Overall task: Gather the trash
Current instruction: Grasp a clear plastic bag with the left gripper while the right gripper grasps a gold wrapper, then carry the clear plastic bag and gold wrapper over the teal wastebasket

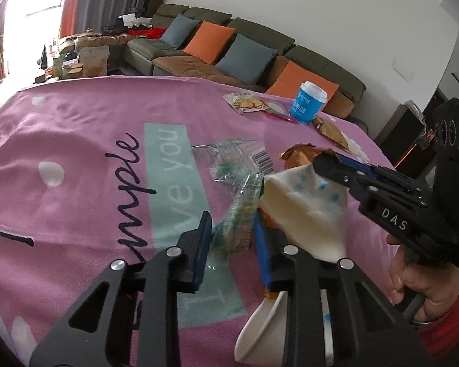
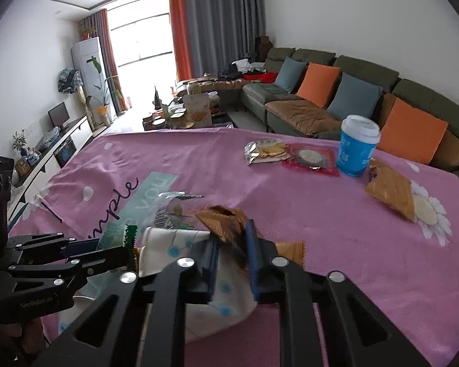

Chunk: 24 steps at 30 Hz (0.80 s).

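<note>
The left gripper (image 1: 232,238) pinches a clear green-printed plastic wrapper (image 1: 238,214) beside the white paper bag (image 1: 303,205) (right gripper (image 2: 232,253) clamps a brown foil wrapper (image 2: 223,220)).

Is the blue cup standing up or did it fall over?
Standing up. The blue cup sits upright on the pink tablecloth with its white lid on top, beside the snack wrappers.

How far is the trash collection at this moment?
Early. The left gripper holds a clear green wrapper and the right gripper a brown wrapper, both over the white bag. Left on the pink cloth: blue cup, cracker packet, red packet, gold packet.
</note>
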Tool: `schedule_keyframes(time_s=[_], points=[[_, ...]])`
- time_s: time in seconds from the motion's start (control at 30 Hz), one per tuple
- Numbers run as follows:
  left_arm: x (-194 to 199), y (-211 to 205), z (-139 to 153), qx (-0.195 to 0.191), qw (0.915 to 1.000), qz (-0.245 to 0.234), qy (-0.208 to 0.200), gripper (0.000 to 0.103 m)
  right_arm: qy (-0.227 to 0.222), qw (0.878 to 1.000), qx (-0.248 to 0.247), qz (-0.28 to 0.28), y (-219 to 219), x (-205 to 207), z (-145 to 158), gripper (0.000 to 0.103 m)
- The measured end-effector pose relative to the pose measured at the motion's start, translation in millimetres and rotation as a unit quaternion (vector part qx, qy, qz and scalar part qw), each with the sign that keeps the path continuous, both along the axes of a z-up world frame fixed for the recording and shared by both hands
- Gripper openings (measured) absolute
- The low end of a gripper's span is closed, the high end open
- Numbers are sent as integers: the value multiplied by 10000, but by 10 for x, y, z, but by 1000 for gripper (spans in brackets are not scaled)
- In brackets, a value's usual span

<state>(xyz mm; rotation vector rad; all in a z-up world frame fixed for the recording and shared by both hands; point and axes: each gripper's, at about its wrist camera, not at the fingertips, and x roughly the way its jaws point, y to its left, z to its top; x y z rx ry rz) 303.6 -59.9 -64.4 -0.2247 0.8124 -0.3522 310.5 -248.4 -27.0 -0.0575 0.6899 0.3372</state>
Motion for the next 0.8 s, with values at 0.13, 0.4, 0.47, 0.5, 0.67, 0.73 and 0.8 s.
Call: schedule_keyframes(time_s=[0.13, 0.4, 0.47, 0.5, 0.67, 0.73, 0.8], points=[[-44, 43, 31, -82, 9999, -9, -118, 19, -103, 9999, 12, -68, -32, -45, 67, 7], [-199, 149, 252, -137, 9986, 76, -501, 16, -389, 9991, -11, -176, -51, -159, 238, 2], [-265, 201, 317, -148, 9980, 136, -600, 16, -568, 9981, 23, -247, -81, -219, 328, 2], [-310, 232, 366, -134, 9975, 170, -673, 16, -614, 9978, 15, -258, -78, -238, 363, 2], [-545, 378, 607, -82, 9941, 335, -1026, 16, -945, 9950, 82, -295, -62, -412, 591, 2], [-675, 457, 734, -57, 9919, 422, -1193, 16, -1021, 9944, 156, -236, -38, -475, 672, 2], [-809, 543, 839, -2, 9897, 525, -1334, 16, -1137, 9932, 192, -159, 15, -566, 757, 2]])
